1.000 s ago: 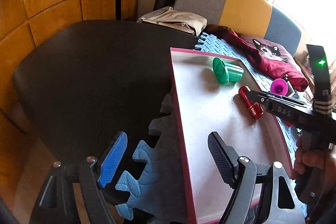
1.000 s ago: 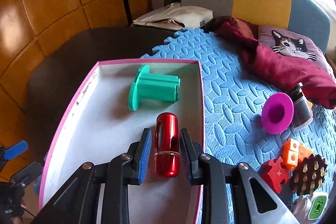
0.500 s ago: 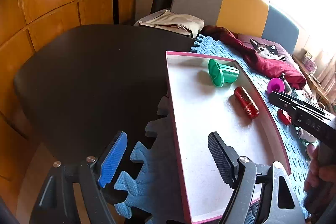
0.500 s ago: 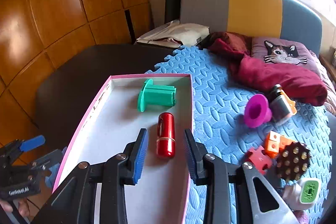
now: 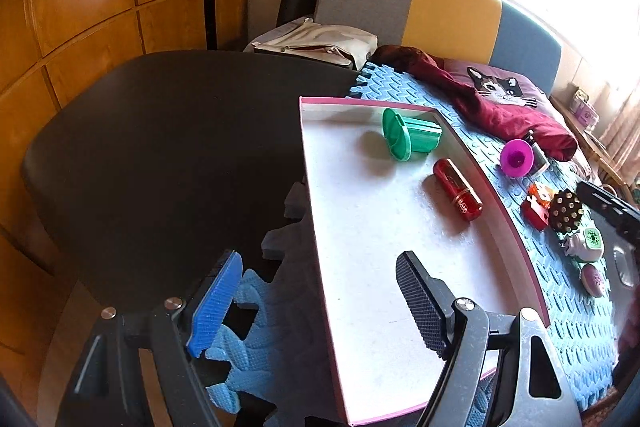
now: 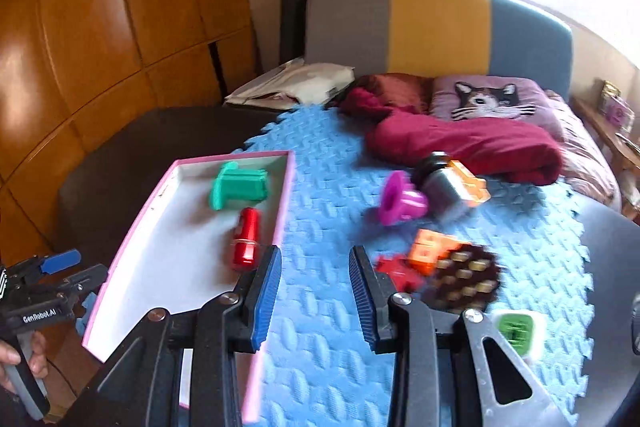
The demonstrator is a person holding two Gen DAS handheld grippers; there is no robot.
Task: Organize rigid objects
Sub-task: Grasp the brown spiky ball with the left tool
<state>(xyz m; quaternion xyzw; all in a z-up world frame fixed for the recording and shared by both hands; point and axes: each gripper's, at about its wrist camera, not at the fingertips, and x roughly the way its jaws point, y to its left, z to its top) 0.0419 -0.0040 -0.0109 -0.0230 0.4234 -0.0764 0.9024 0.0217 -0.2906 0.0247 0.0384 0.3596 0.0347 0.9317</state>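
A pink-rimmed white box point(image 5: 316, 227) point(image 6: 132, 239) lies on a blue foam mat point(image 6: 328, 227). A green spool point(image 5: 408, 139) point(image 6: 236, 185) and a red metal cylinder point(image 5: 458, 189) point(image 6: 246, 243) lie inside it. Right of the box lie a magenta funnel point(image 6: 398, 203) point(image 5: 516, 159), a grey canister point(image 6: 444, 187), orange blocks point(image 6: 430, 247), a red puzzle piece point(image 6: 396, 273), a brown studded disc point(image 6: 464, 279) and a green-white toy point(image 6: 516, 327). My left gripper point(image 5: 316, 307) is open and empty over the box's near left edge. My right gripper point(image 6: 314, 299) is open and empty above the mat, just right of the box.
A black table point(image 5: 160, 147) extends to the left of the mat. A maroon cloth point(image 6: 460, 143), a cat cushion point(image 6: 484, 99) and a white bag point(image 6: 296, 85) lie at the back before a grey, yellow and blue sofa back point(image 6: 436, 27). Wooden panels line the left wall.
My right gripper let go of the red cylinder in the box, opened, pulled back and swung right over the mat. The left gripper stayed open near the box's corner.
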